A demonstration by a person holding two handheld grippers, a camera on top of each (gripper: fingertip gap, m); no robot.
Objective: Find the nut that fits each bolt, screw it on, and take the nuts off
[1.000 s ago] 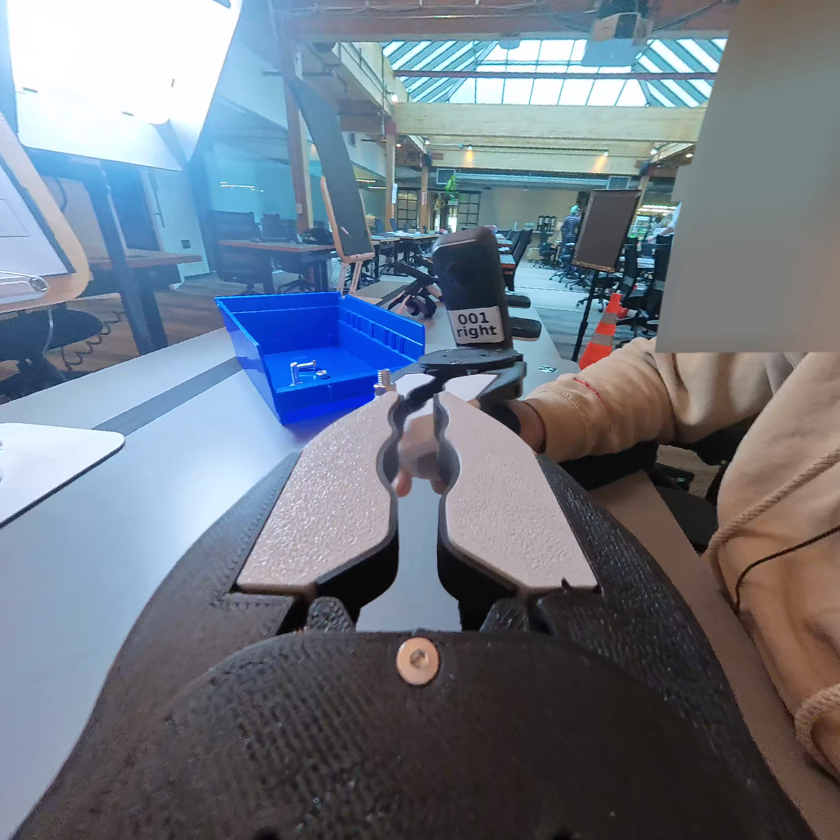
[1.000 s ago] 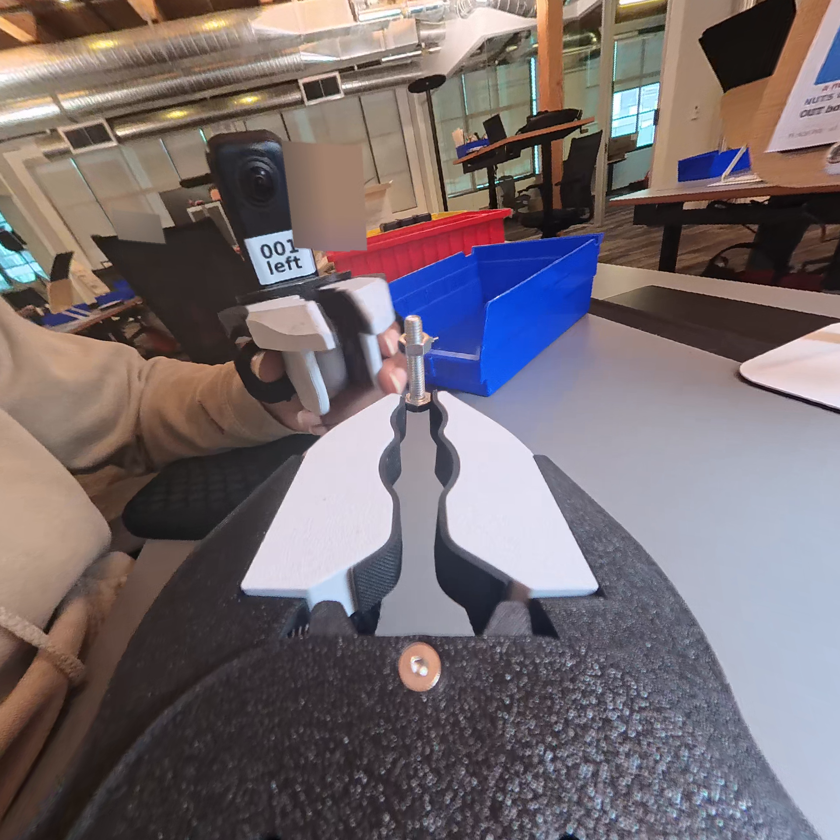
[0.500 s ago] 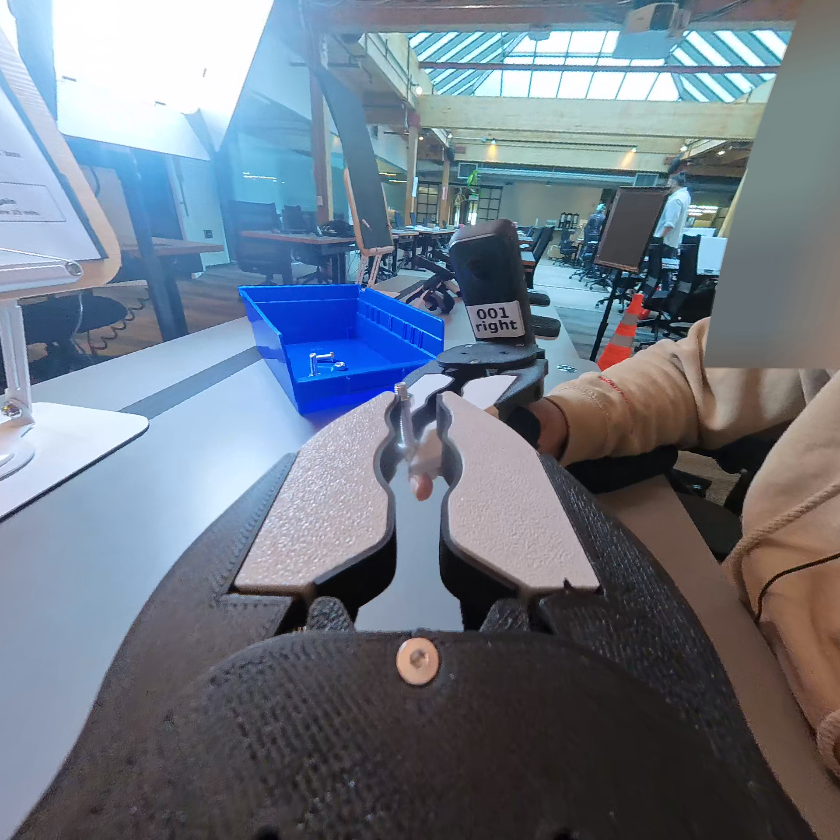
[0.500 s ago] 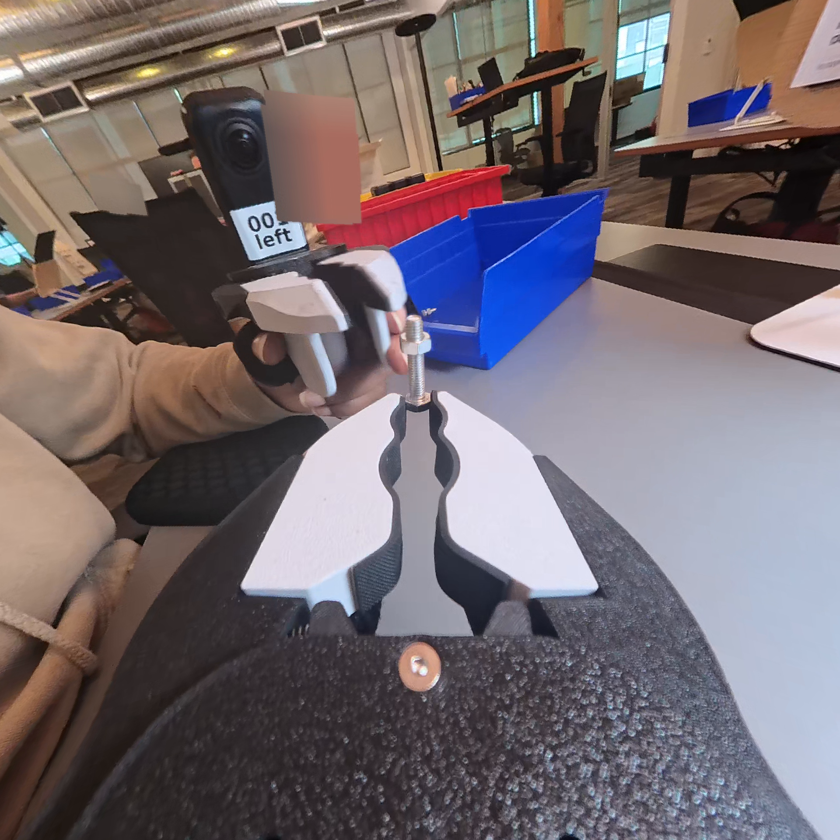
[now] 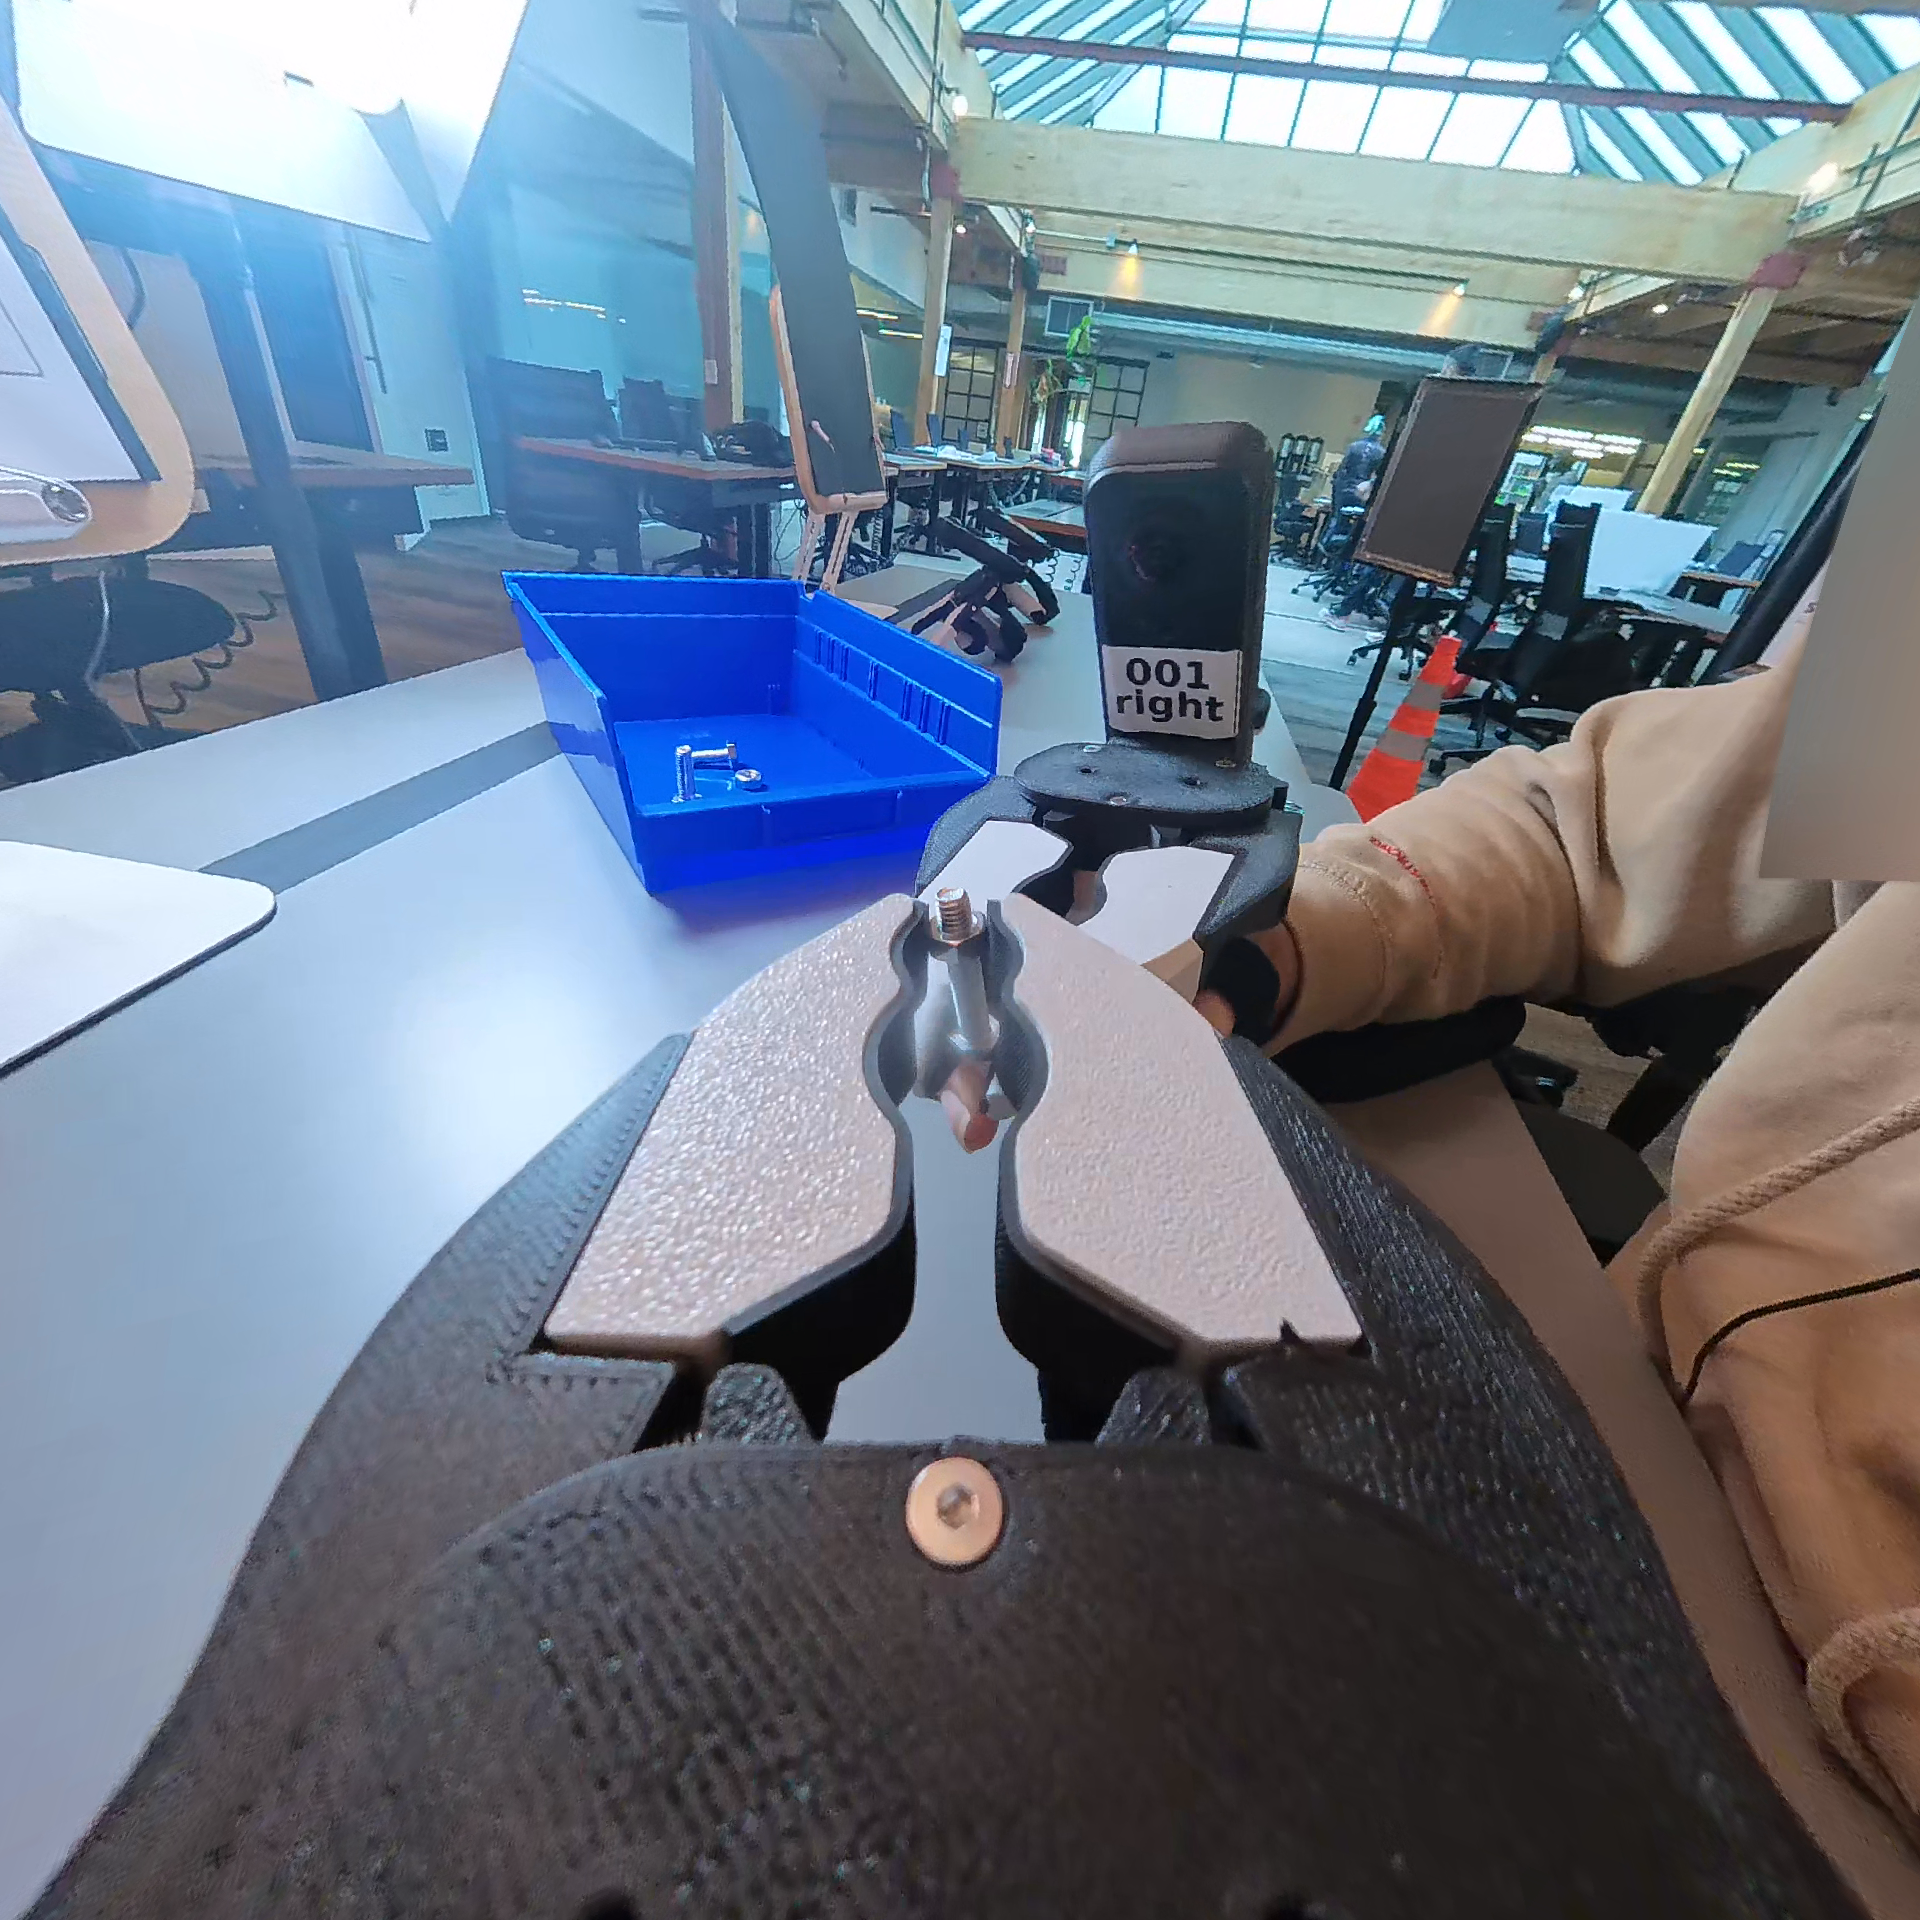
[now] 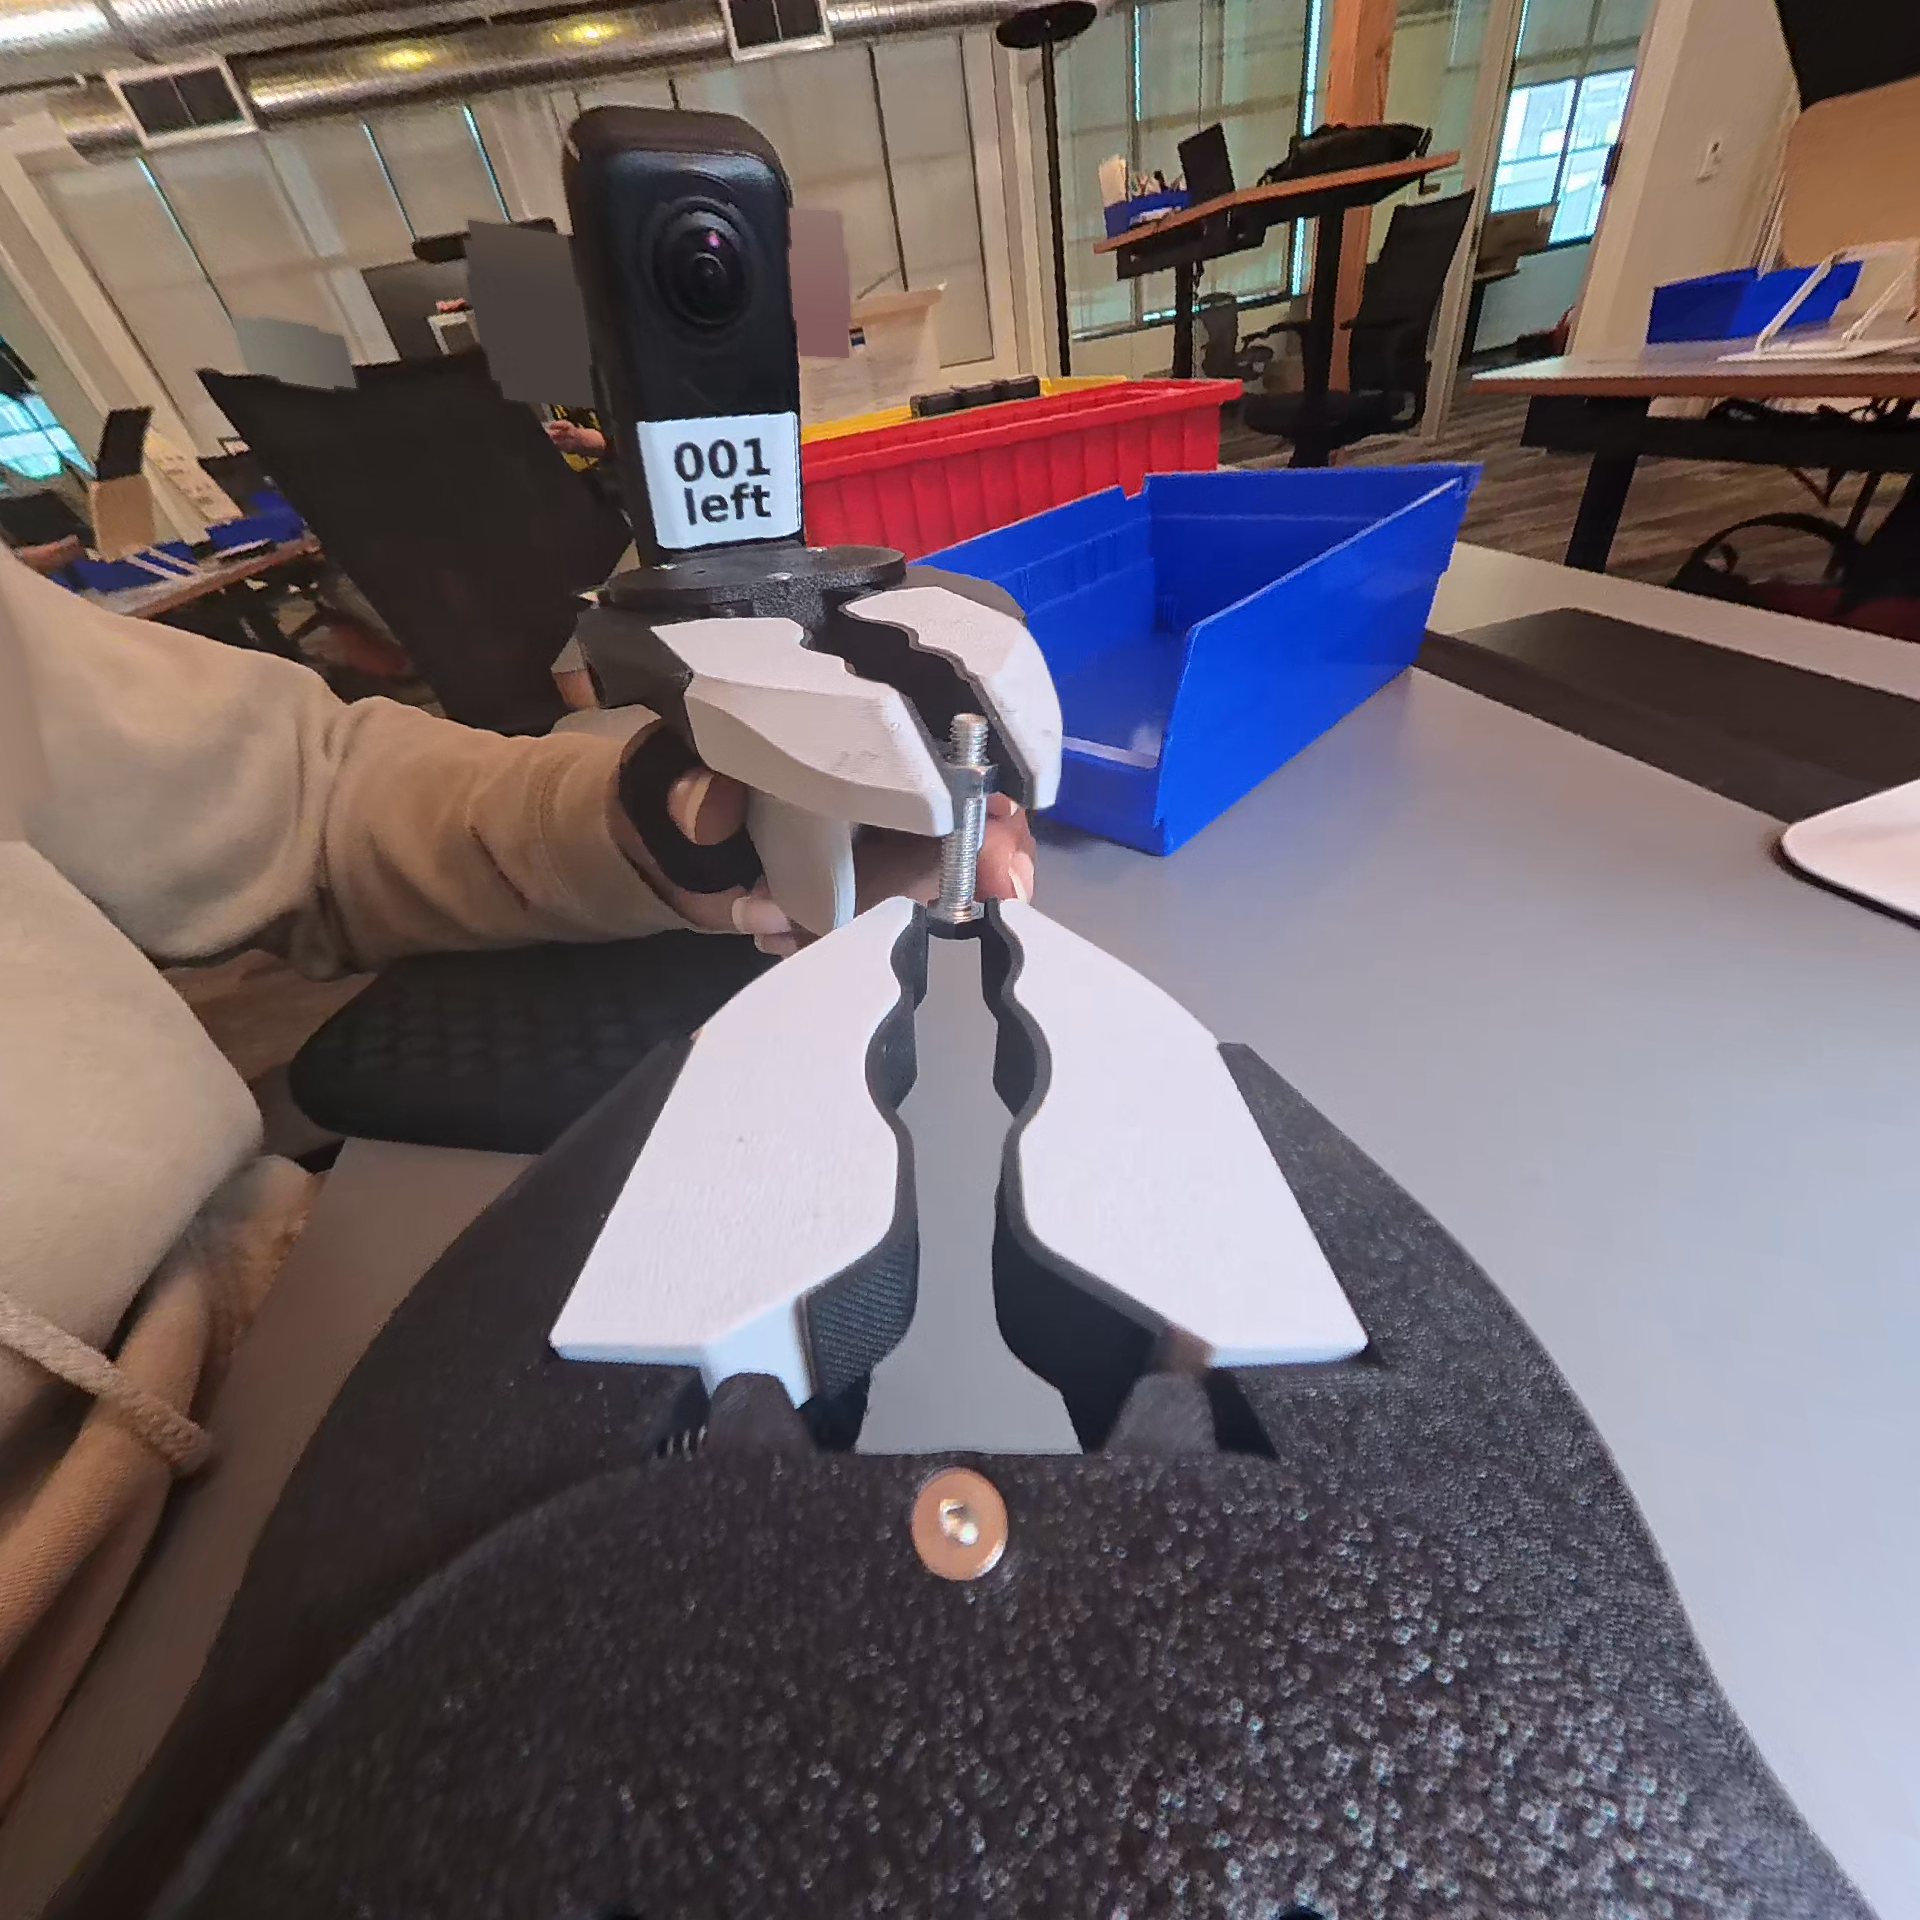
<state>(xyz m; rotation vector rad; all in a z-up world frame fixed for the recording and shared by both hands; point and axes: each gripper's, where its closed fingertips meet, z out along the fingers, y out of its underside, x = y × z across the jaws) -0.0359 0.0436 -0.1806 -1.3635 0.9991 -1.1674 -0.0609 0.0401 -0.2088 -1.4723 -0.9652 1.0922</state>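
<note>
Left wrist cam sits low behind its own fingers, facing fwd toward the right gripper (image 5: 1091,883) at close range. Right wrist cam looks the opposite way, straight at the left gripper (image 6: 971,774). Both views share the bolt (image 5: 961,977) (image 6: 966,821), blue bin (image 5: 748,727) (image 6: 1278,644) & grey table (image 5: 364,1039) (image 6: 1507,987).

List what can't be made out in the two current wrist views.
- Bolt head: right wrist view, hidden between the right hand-held gripper tips.
- Nut: left wrist view, sides covered by the left hand-held gripper; how firmly it is clamped is unclear.
- Blue bin contents: left wrist view, small hardware too small to sort; right wrist view, bin wall hides the floor.
- Person: grey patches cover the head.
</note>
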